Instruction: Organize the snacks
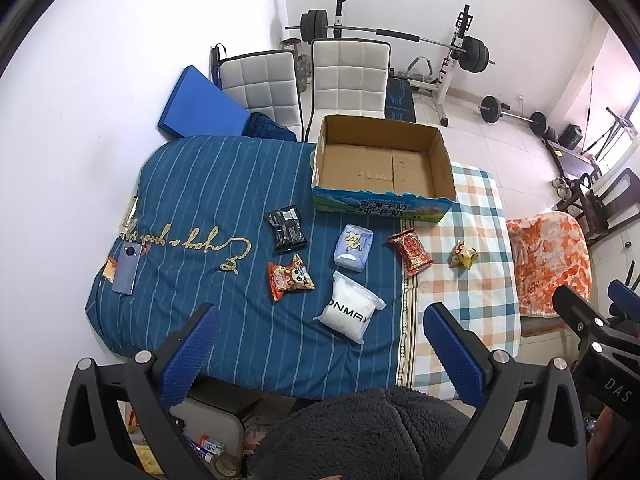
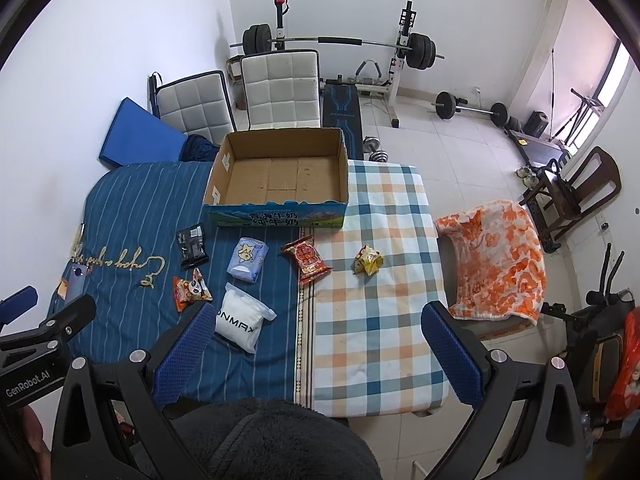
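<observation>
An empty cardboard box stands at the far side of the cloth-covered table. In front of it lie several snack packs: a black pack, an orange panda pack, a pale blue pack, a white pouch, a red pack and a small yellow pack. My left gripper hangs open above the near table edge, nothing between its fingers. My right gripper is open too, held over the checked cloth.
A phone lies at the table's left edge. White chairs, a blue cushion and a barbell rack stand behind the table. A chair with an orange blanket sits to the right. A dark fleece fills the near foreground.
</observation>
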`<state>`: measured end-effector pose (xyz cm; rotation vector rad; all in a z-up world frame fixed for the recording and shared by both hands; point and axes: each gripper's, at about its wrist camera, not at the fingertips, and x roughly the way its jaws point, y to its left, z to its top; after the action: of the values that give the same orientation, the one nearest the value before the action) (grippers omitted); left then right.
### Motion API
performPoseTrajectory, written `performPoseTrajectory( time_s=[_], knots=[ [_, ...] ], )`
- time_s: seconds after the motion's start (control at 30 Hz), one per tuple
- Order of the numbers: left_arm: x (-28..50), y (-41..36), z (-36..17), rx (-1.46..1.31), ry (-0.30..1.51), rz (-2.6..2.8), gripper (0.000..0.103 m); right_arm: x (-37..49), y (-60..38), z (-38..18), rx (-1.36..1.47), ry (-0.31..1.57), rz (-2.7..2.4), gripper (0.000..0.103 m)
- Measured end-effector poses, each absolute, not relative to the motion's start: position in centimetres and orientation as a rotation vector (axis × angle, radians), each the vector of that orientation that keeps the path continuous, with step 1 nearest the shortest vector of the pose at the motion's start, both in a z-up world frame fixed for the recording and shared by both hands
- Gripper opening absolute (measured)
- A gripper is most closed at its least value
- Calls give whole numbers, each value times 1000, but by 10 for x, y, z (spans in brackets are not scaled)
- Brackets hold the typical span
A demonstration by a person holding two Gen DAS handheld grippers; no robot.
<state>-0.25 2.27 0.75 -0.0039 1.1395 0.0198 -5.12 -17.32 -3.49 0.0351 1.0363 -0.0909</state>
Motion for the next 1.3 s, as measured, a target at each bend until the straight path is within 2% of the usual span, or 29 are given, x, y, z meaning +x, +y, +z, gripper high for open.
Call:
performPoseTrajectory(
  time_s=[1.3],
  knots=[
    [7, 20, -3, 5, 1147, -4, 103, -43, -174, -34, 57, 1032, -102, 103]
  ],
)
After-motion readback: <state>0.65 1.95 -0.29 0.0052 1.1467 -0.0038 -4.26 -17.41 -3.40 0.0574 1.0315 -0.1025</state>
